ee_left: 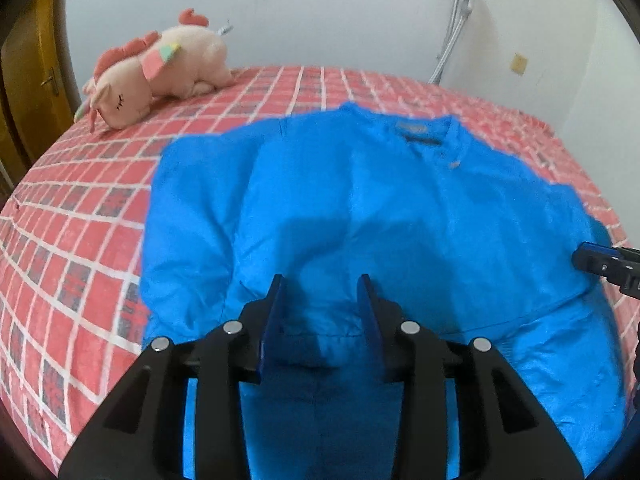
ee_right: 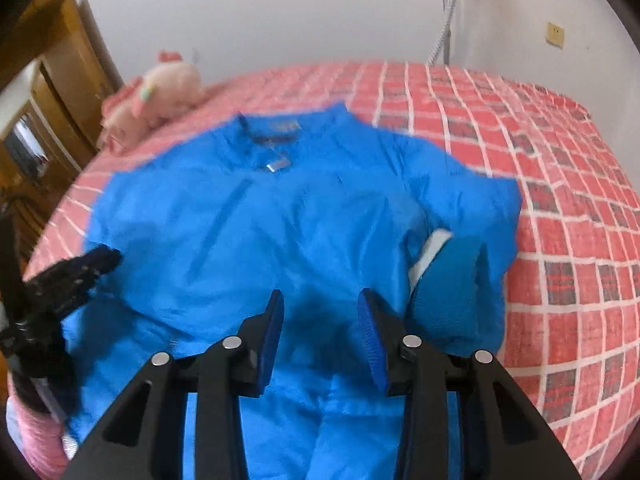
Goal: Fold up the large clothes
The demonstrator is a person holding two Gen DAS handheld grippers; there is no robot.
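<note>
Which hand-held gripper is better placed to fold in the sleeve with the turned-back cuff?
Right, probably. The cuff lies just beside the right hand-held gripper, whose jaws stand open; the left hand-held gripper hovers over the jacket's other side.

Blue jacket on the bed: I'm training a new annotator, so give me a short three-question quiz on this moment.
1. True or false: the shiny blue jacket lies collar-away from the cameras on the red checked bedspread.
2. Which soft item sits on the far side of the bed? A) grey pillow B) pink plush toy C) folded towel
3. Does the left tool or the right tool pinch fabric?

Key: 1 true; 2 B; 3 neither, both sets of jaws stand apart above the jacket.
</note>
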